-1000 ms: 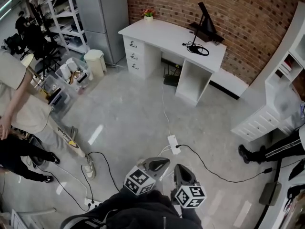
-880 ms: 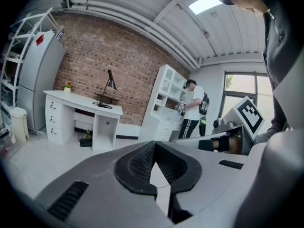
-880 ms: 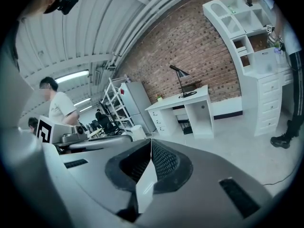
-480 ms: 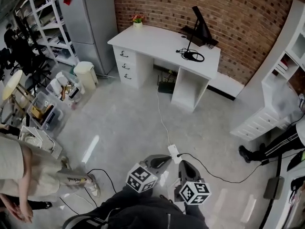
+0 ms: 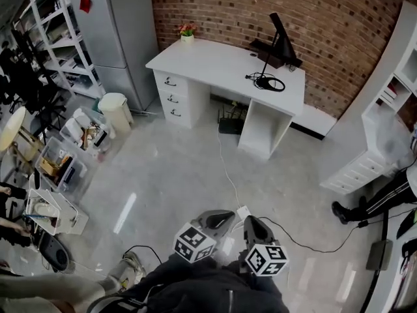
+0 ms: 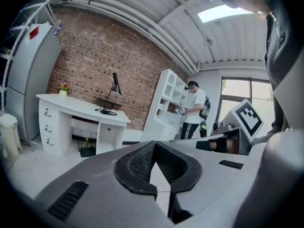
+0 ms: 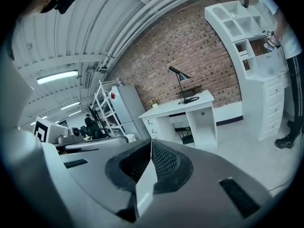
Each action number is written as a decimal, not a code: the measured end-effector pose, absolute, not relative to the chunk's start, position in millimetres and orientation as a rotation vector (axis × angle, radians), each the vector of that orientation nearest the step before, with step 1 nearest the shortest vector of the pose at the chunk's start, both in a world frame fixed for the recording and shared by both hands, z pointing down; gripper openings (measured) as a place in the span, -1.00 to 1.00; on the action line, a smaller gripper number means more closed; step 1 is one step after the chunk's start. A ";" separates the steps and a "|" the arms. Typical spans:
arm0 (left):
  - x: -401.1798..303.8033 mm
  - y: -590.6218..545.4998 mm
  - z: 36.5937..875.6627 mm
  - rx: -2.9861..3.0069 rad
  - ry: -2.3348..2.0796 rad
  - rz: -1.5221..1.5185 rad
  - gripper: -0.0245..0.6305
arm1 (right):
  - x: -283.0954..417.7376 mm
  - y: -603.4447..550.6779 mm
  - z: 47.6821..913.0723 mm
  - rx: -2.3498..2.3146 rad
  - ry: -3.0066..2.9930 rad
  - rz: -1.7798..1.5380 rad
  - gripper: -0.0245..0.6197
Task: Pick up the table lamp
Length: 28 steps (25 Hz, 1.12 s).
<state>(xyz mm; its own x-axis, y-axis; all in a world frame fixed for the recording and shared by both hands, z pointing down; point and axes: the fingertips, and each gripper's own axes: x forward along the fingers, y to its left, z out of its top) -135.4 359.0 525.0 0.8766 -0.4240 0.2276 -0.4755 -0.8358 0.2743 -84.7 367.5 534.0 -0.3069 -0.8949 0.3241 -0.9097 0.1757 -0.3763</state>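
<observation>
The black table lamp (image 5: 277,38) stands at the back right of a white desk (image 5: 208,60) against the brick wall, with its cord coiled by its foot. It is small and far off in the left gripper view (image 6: 114,83) and in the right gripper view (image 7: 179,78). Both grippers are held low over the floor, well short of the desk. My left gripper (image 5: 223,215) is shut with nothing in it, its jaws meeting (image 6: 153,148). My right gripper (image 5: 250,222) is shut and empty too (image 7: 150,145).
A power strip (image 5: 242,212) and cables lie on the floor just ahead of the grippers. A grey fridge (image 5: 124,25), metal shelving, a bin (image 5: 117,107) and crates (image 5: 65,165) line the left. A white shelf unit (image 5: 384,129) and a person's legs (image 5: 381,201) are at the right.
Both grippers have moved forward across the floor toward the desk, still shut. The power strip now lies right at their tips. The person at the left has slipped almost out of view.
</observation>
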 end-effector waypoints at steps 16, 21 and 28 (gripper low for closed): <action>-174.2 329.4 544.8 2.633 -0.779 0.247 -0.91 | -106.2 324.4 554.5 1.734 -2.389 0.890 -0.89; -169.9 301.6 550.6 2.618 -0.792 0.252 -0.91 | -106.0 302.6 560.6 1.716 -2.398 0.919 -0.89; -137.4 234.9 541.3 2.652 -0.775 0.250 -0.91 | -81.1 236.9 551.6 1.719 -2.419 0.898 -0.89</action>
<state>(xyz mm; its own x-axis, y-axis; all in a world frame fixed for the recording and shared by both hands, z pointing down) -137.4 234.9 541.3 0.8333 -0.4840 0.2670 -0.5488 -0.7824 0.2945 -81.1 236.9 551.6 -0.3849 -0.8528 0.3531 -0.8766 0.2180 -0.4291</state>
